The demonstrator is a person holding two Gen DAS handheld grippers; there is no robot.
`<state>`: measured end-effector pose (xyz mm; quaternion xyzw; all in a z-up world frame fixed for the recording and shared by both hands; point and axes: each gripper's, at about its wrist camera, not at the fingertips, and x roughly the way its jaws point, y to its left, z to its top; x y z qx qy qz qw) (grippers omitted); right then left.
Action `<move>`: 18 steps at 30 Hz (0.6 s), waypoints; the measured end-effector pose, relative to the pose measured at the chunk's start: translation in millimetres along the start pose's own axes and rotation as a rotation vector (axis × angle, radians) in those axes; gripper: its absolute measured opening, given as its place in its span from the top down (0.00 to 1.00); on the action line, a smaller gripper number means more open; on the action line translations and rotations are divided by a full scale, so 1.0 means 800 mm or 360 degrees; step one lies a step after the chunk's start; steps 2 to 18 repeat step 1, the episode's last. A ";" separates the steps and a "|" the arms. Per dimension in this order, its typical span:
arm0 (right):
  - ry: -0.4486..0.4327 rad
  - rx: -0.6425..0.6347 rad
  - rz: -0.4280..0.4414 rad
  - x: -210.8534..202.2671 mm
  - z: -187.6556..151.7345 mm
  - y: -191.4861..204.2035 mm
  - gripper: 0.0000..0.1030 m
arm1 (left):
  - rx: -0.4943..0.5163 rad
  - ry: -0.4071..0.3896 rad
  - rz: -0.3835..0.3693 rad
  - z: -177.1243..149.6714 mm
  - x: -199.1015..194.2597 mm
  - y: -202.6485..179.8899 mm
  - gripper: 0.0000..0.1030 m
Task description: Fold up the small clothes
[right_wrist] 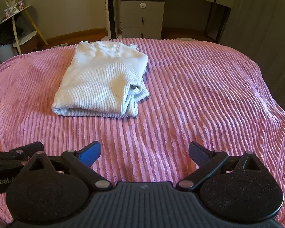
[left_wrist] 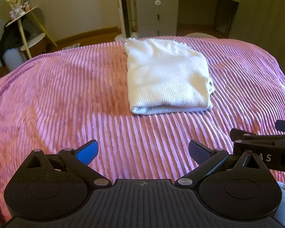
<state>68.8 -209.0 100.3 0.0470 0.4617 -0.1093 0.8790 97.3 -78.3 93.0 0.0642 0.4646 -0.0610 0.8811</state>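
Left gripper (left_wrist: 143, 152): fingers (left_wrist: 87, 152) spread wide, holding nothing, poised above the pink ribbed bedspread (left_wrist: 57, 98); nothing lies between them.
Right gripper (right_wrist: 144, 153): fingers (right_wrist: 90, 154) spread wide as well, empty, above the same bedspread.
Folded white garment (left_wrist: 167, 77): a ribbed knit lying flat on the bed, well ahead of both pairs of fingers; slightly right of the gap between the left fingers, and ahead-left of the right fingers, apart from each.
Grippers together: side by side, the right one's body showing just beside the left one's right finger.
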 end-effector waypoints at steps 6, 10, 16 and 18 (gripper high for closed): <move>0.0000 -0.0007 -0.0004 0.000 0.000 0.001 0.04 | 0.0006 0.0000 0.0004 0.000 0.000 0.000 0.00; 0.0000 -0.0007 -0.0004 0.000 0.000 0.001 0.04 | 0.0006 0.0000 0.0004 0.000 0.000 0.000 0.00; 0.0000 -0.0007 -0.0004 0.000 0.000 0.001 0.04 | 0.0006 0.0000 0.0004 0.000 0.000 0.000 0.00; 0.0000 -0.0007 -0.0004 0.000 0.000 0.001 0.04 | 0.0006 0.0000 0.0004 0.000 0.000 0.000 0.00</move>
